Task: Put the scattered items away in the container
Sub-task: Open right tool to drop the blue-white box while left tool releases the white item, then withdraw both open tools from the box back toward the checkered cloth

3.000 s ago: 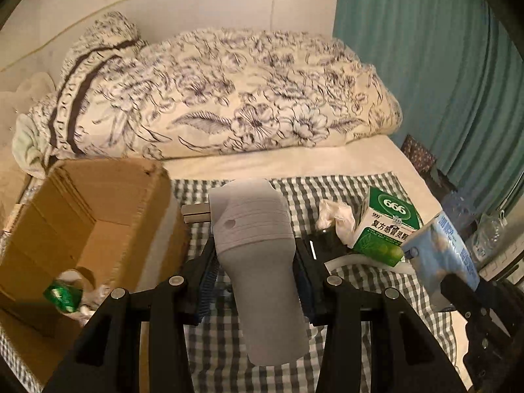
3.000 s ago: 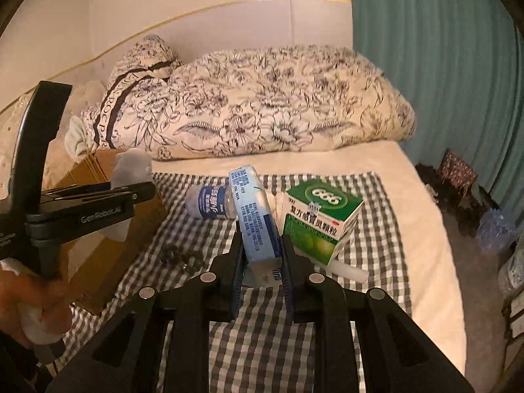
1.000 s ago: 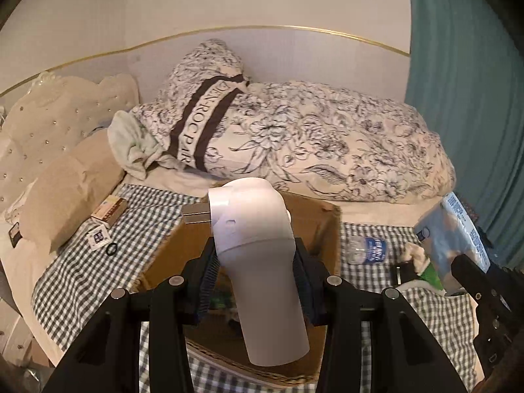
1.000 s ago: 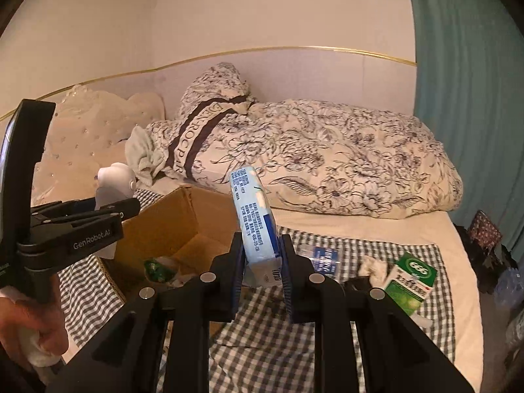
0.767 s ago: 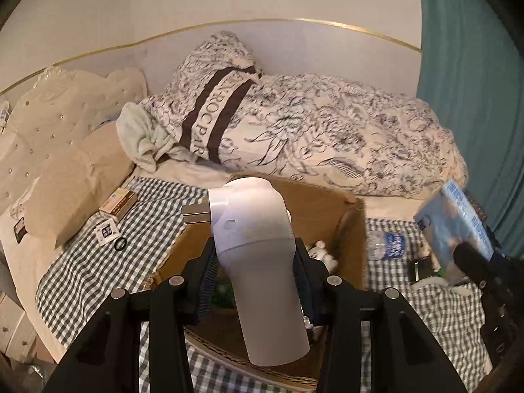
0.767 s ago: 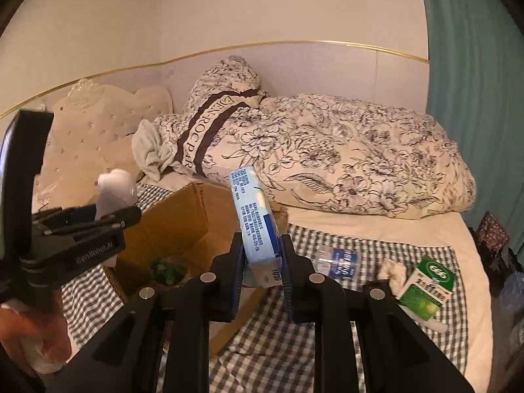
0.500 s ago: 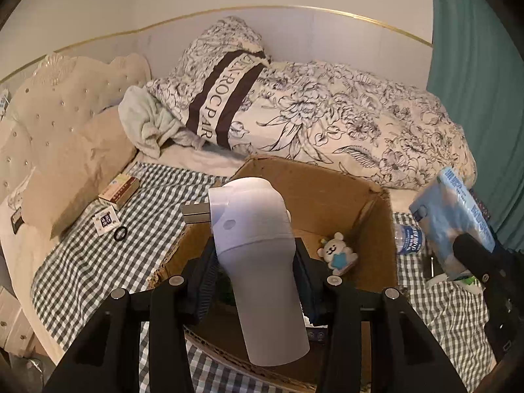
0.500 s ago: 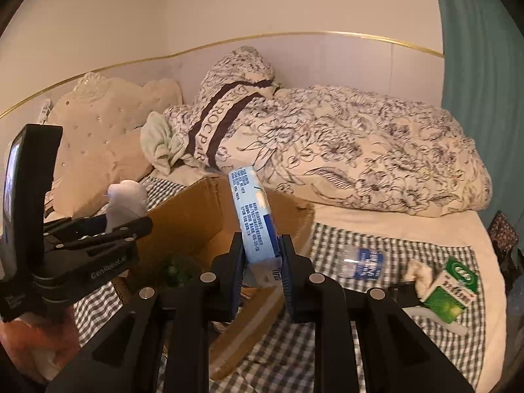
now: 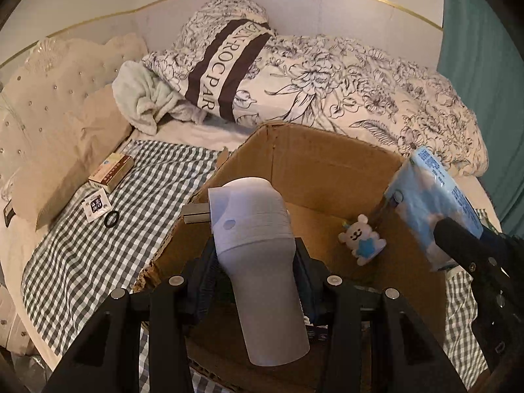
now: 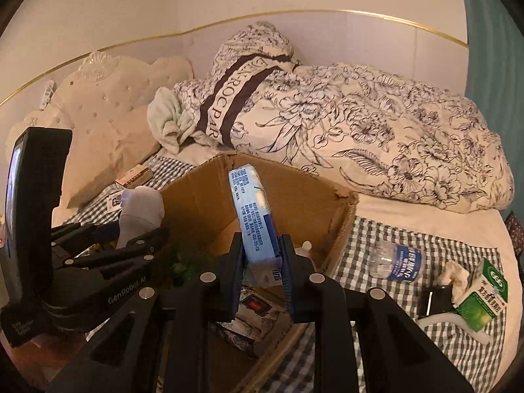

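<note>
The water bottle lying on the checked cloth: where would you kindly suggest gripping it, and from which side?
Probably across the labelled middle of the water bottle, coming from above. It lies on its side on the checked cloth, so its round body gives two opposite sides with free space around it.

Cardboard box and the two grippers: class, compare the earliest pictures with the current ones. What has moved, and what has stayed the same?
Both grippers have swung from the checked cloth's scattered items to above the open cardboard box, which now fills both views. The left gripper still clamps the white hair dryer; the right gripper still clamps the blue tissue pack. Nothing was released. The water bottle and green medicine box stay on the cloth.
</note>
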Demonstrator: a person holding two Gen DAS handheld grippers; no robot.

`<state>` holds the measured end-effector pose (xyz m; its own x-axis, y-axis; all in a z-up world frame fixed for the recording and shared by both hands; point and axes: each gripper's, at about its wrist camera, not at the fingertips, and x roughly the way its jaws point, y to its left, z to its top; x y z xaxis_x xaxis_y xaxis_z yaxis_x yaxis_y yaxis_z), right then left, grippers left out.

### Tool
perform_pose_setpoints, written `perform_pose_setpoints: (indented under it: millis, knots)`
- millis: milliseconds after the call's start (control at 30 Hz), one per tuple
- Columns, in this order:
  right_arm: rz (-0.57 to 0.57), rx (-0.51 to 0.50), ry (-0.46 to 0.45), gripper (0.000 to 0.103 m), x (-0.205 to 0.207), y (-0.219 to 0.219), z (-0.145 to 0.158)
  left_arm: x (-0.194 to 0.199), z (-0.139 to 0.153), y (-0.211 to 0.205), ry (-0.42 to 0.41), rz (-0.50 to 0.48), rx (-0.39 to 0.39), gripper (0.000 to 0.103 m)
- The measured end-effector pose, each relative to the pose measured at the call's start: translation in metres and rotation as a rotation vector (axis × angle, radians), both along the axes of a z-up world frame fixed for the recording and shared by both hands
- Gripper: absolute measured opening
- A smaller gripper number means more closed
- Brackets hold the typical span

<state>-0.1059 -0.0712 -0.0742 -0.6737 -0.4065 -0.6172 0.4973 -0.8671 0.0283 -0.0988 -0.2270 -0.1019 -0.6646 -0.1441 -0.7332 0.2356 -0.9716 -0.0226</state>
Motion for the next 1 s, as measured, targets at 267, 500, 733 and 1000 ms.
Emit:
perform_pose_setpoints:
  millis: [267, 500, 733, 1000]
  knots:
    - [0.034, 0.026, -0.029, 0.02, -0.005, -0.017, -0.016, -0.008, -0.013, -0.009, -0.032, 0.021, 0.018, 0.044]
    - [0.037, 0.057, -0.039, 0.026, -0.01, -0.023, -0.021, -0.014, -0.012, -0.01, -0.023, 0.029, 0.045, 0.05]
    - [0.0, 0.063, -0.002, 0.065, -0.009, -0.017, -0.019, -0.011, -0.007, -0.02, 0.005, 0.067, 0.075, 0.076]
    - [-0.006, 0.055, 0.014, 0.065, -0.003, -0.008, -0.01, -0.008, 0.008, -0.015, 0.035, 0.074, 0.067, 0.076]
